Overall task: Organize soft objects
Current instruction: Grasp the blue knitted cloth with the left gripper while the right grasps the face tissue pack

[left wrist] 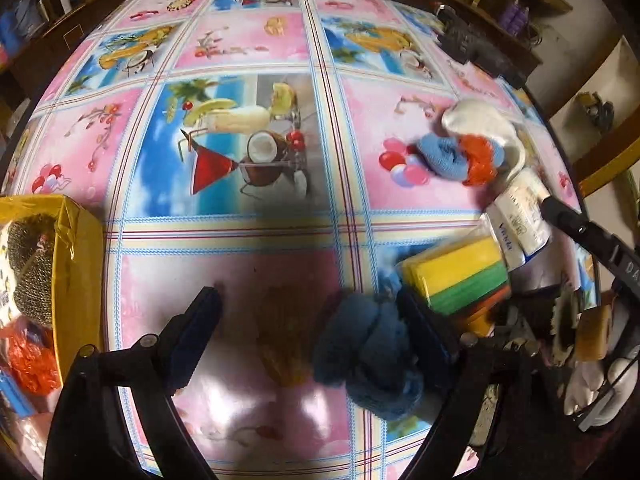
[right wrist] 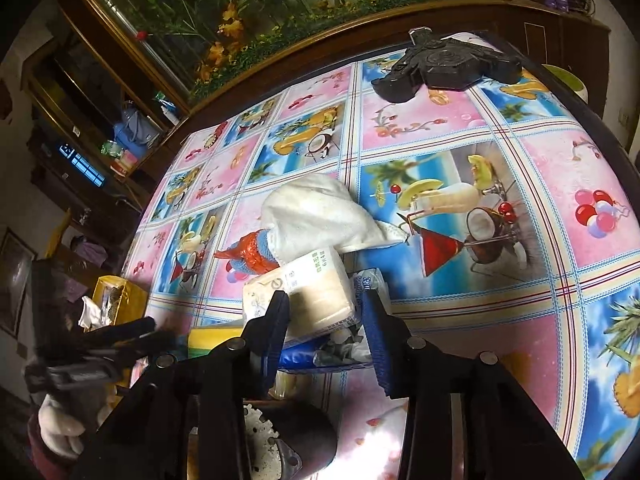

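In the left wrist view my left gripper (left wrist: 312, 324) points down at the table with its jaws wide open. A fluffy blue cloth ball (left wrist: 368, 356) lies between them against the right finger (left wrist: 424, 332), well apart from the other finger. My right gripper (right wrist: 326, 332) is shut on a white wrapped tissue pack (right wrist: 308, 296), which also shows in the left wrist view (left wrist: 520, 208). Beside it are a stack of yellow, green and orange sponges (left wrist: 456, 276), a white cloth (right wrist: 320, 212) and a blue and orange netted scrubber (right wrist: 256, 256).
A yellow box (left wrist: 76, 260) at the table's left edge holds steel scourers and an orange net. A black device (right wrist: 444, 64) lies at the far side of the patterned tablecloth (right wrist: 480, 320). A white-gloved hand (right wrist: 60, 428) holds the blurred left gripper. A wooden cabinet stands behind.
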Tool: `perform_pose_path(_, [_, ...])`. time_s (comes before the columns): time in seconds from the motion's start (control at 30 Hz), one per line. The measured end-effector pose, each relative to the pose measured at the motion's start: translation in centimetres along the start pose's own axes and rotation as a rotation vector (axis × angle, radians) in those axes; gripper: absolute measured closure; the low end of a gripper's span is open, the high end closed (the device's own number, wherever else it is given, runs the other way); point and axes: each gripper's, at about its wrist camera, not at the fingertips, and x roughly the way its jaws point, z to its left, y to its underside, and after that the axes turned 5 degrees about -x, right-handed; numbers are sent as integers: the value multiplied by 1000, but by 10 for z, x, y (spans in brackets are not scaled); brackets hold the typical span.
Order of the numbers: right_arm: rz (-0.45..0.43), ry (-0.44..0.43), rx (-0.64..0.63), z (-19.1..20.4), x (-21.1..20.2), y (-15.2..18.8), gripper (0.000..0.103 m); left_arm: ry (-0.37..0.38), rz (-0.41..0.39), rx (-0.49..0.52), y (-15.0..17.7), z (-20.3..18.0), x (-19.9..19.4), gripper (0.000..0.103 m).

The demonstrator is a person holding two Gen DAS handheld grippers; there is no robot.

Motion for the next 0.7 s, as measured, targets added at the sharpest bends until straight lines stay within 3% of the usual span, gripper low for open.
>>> perform_pose_path(0.07, [-9, 19, -6, 0, -3, 0, 65, -13, 34, 24, 8, 8, -9, 25])
perform_pose_path(0.13, [-20, 25, 1, -1, -6, -1, 63, -43, 55, 70, 23, 16, -18, 26])
perform_pose_path(0.23, [-42, 30, 29, -7, -13, -2, 52, -49, 73, 109, 50, 31, -36, 26])
perform_pose_path(0.47, [-74, 22, 54, -12, -22, 1, 43, 112, -52, -36, 86, 64, -76, 25])
perform_pose_path(0.7, [-56, -8, 63, -17, -19, -1, 40, 10, -87, 83, 104, 24, -34, 25])
